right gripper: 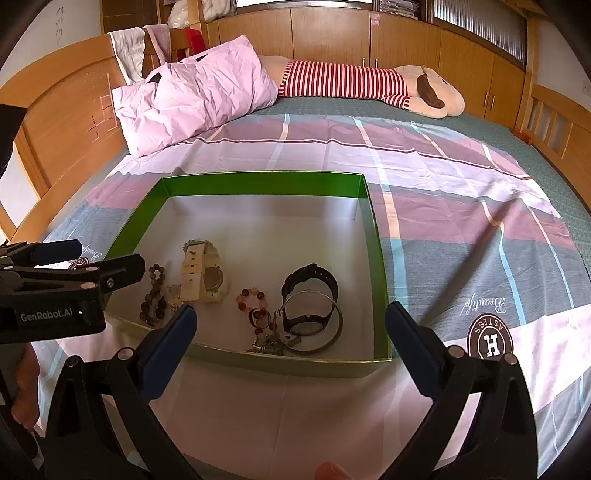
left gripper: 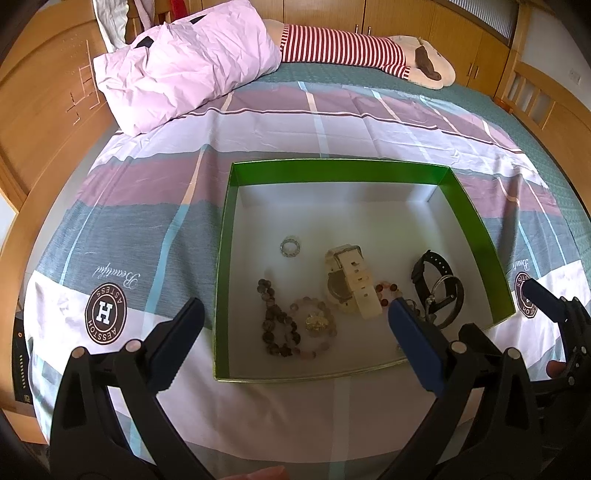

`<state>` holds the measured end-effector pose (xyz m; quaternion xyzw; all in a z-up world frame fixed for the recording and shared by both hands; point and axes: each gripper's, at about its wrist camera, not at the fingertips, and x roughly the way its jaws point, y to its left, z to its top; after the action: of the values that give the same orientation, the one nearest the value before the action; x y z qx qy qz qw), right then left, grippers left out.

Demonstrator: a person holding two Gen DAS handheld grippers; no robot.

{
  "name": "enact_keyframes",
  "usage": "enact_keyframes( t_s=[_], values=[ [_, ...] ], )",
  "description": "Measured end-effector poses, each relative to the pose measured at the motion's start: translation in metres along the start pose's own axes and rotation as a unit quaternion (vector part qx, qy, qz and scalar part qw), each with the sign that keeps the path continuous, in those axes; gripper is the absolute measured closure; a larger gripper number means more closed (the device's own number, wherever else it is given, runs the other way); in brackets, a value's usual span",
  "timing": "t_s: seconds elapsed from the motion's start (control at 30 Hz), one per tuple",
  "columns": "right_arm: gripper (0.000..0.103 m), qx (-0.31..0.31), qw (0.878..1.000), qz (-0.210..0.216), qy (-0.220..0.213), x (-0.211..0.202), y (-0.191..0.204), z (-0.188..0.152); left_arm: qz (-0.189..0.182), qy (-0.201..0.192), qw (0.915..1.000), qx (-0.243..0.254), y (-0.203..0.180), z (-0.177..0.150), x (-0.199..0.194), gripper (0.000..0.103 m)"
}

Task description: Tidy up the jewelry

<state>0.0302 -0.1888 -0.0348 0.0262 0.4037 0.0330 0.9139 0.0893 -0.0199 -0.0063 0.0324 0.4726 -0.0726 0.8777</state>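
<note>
A green box (left gripper: 225,236) (right gripper: 380,258) with a white floor lies on the bed. In it lie a cream watch (left gripper: 351,280) (right gripper: 201,271), a black watch (left gripper: 430,269) (right gripper: 310,291), a metal bangle (right gripper: 332,332), a dark bead bracelet (left gripper: 275,321) (right gripper: 153,295), a pink bead bracelet (left gripper: 314,332), a red bead bracelet (right gripper: 253,304) and a small ring (left gripper: 290,246). My left gripper (left gripper: 295,317) is open and empty, held over the box's near edge. My right gripper (right gripper: 290,325) is open and empty, near the box's front edge.
The bed has a plaid sheet (left gripper: 147,221) (right gripper: 461,206). A pink pillow (left gripper: 184,62) (right gripper: 192,99) and a striped plush toy (left gripper: 351,48) (right gripper: 351,81) lie at the far side. Wooden bed frame (left gripper: 44,110) stands at the left, wooden cabinets (right gripper: 332,33) behind.
</note>
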Motion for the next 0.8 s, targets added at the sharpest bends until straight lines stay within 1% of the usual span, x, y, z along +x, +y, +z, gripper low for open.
enact_keyframes(
  t_s=[0.43,0.63,0.73,0.8],
  values=[
    [0.001,-0.002,1.0,0.0,0.001,0.0016,0.0012,-0.003,0.0,0.002,1.0,0.002,-0.0014,-0.0001,0.0014,0.002],
    [0.001,0.001,1.0,-0.001,0.0,0.0016,0.0013,-0.0043,-0.01,-0.001,1.0,-0.002,-0.0011,-0.0013,-0.0002,0.002],
    [0.001,0.002,1.0,-0.002,0.0,0.0012,0.0004,-0.0034,0.008,-0.008,0.9999,0.005,-0.0015,-0.0012,-0.0011,0.002],
    [0.001,0.003,1.0,-0.001,0.0,0.0007,-0.0002,-0.0038,0.009,-0.006,0.9999,0.005,-0.0019,-0.0009,0.0,0.002]
  ],
)
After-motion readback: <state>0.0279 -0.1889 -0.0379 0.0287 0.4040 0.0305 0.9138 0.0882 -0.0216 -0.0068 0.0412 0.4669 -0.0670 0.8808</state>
